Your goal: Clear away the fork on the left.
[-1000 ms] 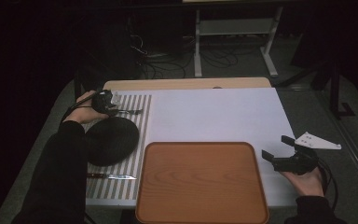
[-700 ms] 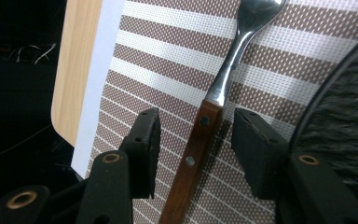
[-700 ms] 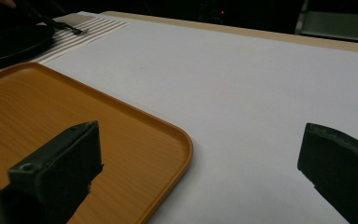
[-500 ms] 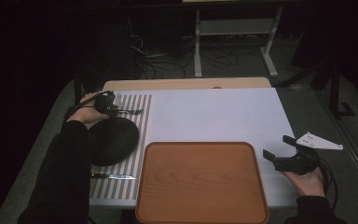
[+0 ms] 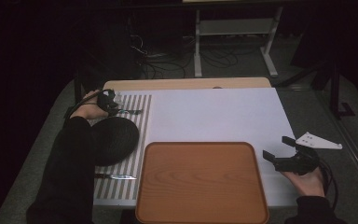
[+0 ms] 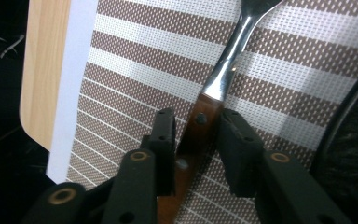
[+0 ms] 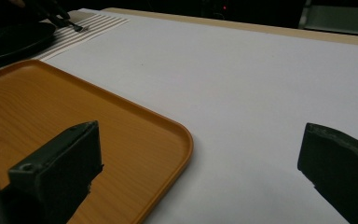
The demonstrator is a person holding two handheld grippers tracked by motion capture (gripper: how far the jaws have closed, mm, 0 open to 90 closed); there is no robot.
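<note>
Clearly mid-pickup at far-left of striped placemat [image 5: 121,184]: left gripper [image 6: 196,140] straddling brown wooden handle of fork [image 6: 223,70], jaws either side w/ thin gaps showing, not yet clamped, fork lying flat on mat just beside black plate [image 5: 114,139]. Right gripper [image 5: 286,156] spread wide, holding nothing, parked over white sheet [image 5: 214,114] near right edge of wooden tray [image 5: 200,186]. Could slip or pivot if pinched so near handle's end, since steel head looks heavier & would droop; could also snag woven mat or bump plate rim on lift.
</note>
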